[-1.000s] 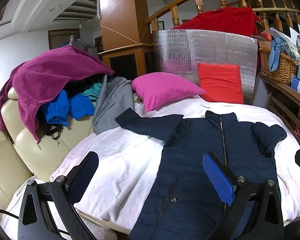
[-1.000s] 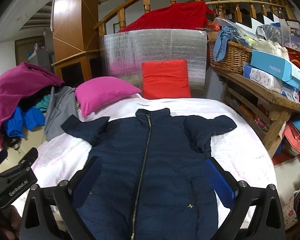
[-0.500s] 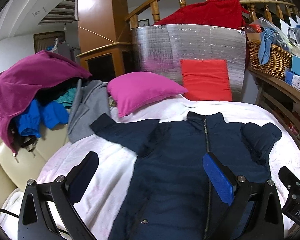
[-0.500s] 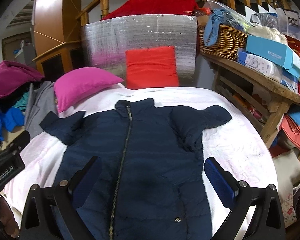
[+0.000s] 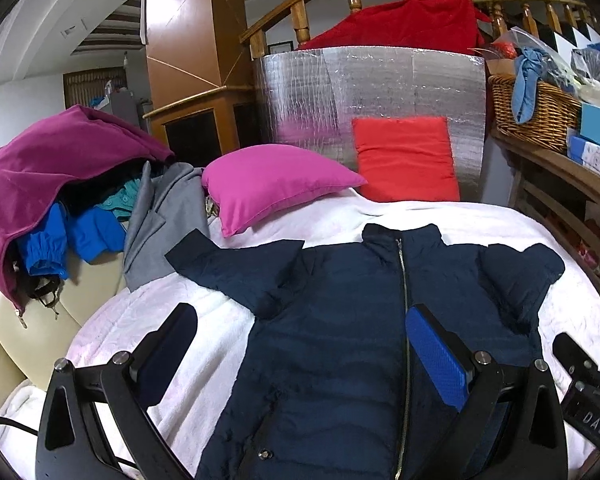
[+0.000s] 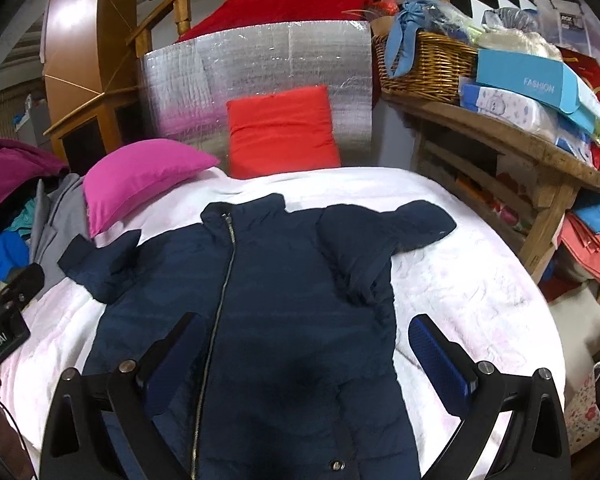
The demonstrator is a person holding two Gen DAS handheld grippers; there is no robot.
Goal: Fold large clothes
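Observation:
A navy zip-up padded jacket (image 5: 340,320) lies flat, front up, on the white blanket (image 5: 220,320), collar away from me. It also shows in the right wrist view (image 6: 268,300). Its left sleeve (image 5: 232,264) stretches out to the left. Its right sleeve (image 6: 364,240) is folded back on itself. My left gripper (image 5: 300,344) is open and empty, above the jacket's left half. My right gripper (image 6: 304,348) is open and empty, above the jacket's lower right half.
A pink pillow (image 5: 268,184) and a red cushion (image 5: 404,156) lie at the far end before a silver foil panel (image 5: 372,88). A heap of clothes (image 5: 60,184) covers a cream sofa at left. A wooden shelf (image 6: 520,152) with basket and boxes stands at right.
Both grippers have shifted to the right over the jacket; the left one now looks at the zip, the right one at the folded right sleeve. Both stay open.

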